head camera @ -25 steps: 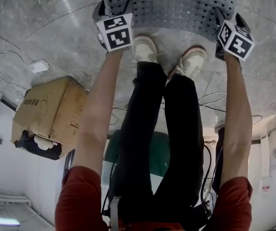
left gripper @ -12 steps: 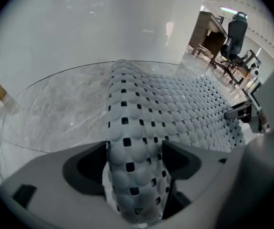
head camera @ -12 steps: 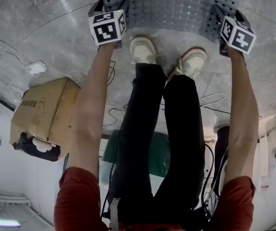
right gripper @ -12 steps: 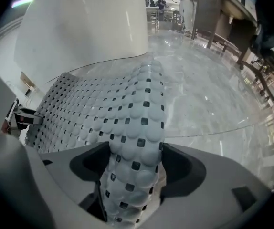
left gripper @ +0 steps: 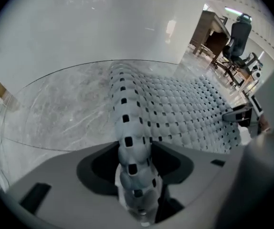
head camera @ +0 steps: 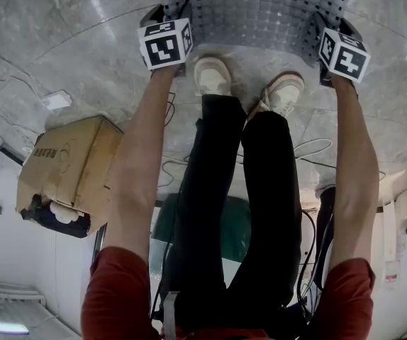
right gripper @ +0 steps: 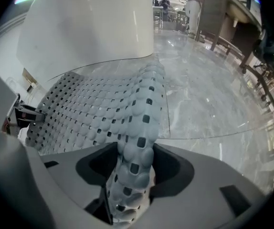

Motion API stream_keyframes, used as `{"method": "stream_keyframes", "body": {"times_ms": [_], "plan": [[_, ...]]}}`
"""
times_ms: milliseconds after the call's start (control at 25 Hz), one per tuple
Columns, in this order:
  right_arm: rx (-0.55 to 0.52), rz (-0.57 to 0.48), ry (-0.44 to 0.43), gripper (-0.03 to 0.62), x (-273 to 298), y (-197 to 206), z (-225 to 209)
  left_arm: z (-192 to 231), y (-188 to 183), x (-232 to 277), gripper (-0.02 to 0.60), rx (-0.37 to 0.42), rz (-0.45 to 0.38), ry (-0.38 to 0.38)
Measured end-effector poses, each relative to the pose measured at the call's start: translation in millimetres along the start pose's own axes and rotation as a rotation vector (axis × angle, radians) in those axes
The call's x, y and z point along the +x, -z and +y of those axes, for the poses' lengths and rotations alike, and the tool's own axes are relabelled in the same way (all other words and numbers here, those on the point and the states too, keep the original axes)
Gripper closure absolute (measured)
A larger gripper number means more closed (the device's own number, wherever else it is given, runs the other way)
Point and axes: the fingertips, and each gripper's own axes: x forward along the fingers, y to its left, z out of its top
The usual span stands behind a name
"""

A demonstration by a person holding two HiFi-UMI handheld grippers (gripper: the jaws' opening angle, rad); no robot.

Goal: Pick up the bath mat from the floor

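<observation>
The bath mat (head camera: 260, 9), grey, bobbled and perforated with square holes, lies on the marble floor (head camera: 69, 48) and spans the gap between the two grippers, just ahead of the person's white shoes (head camera: 213, 75). The left gripper (left gripper: 136, 175) points steeply downward at the mat's near left end. Its jaws have just been closing, and they now press on a pinched-up fold of the mat edge that stands between them. The right gripper (right gripper: 131, 175) points steeply downward at the near right end. Its jaws have likewise just been closing and now clamp a raised fold of the mat edge. From each grip the mat runs out across the floor towards the other gripper. A cardboard box (head camera: 76, 165) sits well behind the left gripper.
</observation>
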Motion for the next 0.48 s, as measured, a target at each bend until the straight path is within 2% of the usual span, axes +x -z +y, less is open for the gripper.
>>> {"method": "stream_keyframes", "body": {"times_ms": [240,480], "plan": [[-0.017,-0.010,-0.021,0.450,-11.3,-5.0,19.8,-15.1,-5.4,-12.7,0.421,0.013,0.012,-0.003],[-0.034,-0.017,-0.004,0.503,-32.3,-6.4,35.8,-33.1,-10.0,-33.9,0.451,0.029,0.022,0.034]]}}
